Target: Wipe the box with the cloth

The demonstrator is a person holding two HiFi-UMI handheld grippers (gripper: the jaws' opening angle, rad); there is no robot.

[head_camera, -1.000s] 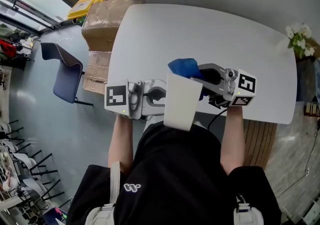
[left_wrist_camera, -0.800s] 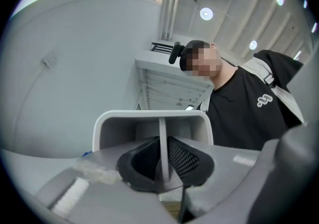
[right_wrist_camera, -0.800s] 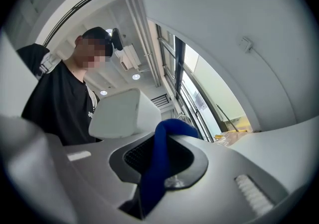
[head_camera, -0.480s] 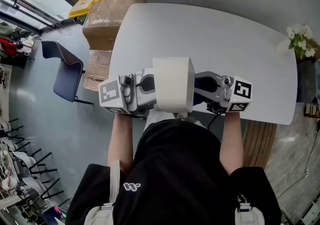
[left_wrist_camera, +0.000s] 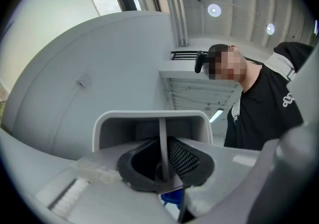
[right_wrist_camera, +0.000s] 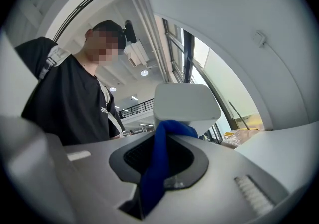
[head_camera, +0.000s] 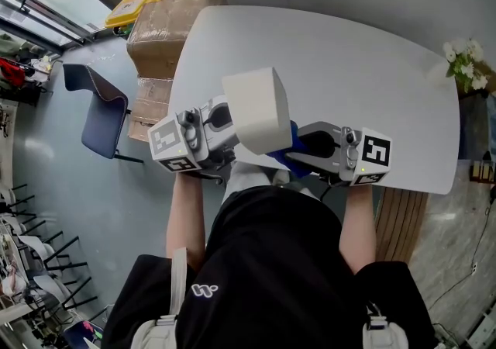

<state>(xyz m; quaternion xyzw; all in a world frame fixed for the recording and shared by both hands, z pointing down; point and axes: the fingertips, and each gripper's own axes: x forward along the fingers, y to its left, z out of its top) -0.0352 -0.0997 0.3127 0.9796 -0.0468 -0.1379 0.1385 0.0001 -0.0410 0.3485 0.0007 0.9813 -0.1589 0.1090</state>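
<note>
I hold a white open box [head_camera: 257, 109] up over the table's near edge. My left gripper [head_camera: 223, 121] is shut on one thin wall of it. In the left gripper view the box's hollow inside [left_wrist_camera: 149, 118] faces the camera, with the wall clamped between the jaws [left_wrist_camera: 162, 168]. A blue cloth [head_camera: 284, 150] pokes out under the box's lower right side, and my right gripper [head_camera: 301, 147] is shut on it. The right gripper view shows the cloth [right_wrist_camera: 159, 158] running from the jaws [right_wrist_camera: 153, 180] up against the box's outer face [right_wrist_camera: 185, 101]. A bit of cloth [left_wrist_camera: 172, 199] also shows below the left jaws.
A white rounded table [head_camera: 349, 53] lies beneath both grippers. Cardboard boxes [head_camera: 159, 29] and a yellow object [head_camera: 132, 8] stand off its far left corner, with a blue chair [head_camera: 105, 115] on the floor at left. White flowers [head_camera: 465, 60] stand at the right edge.
The box has swung up and tilted left with the left gripper. The cloth, earlier above the box's top edge, now sits under its lower right side; the right gripper dropped slightly.
</note>
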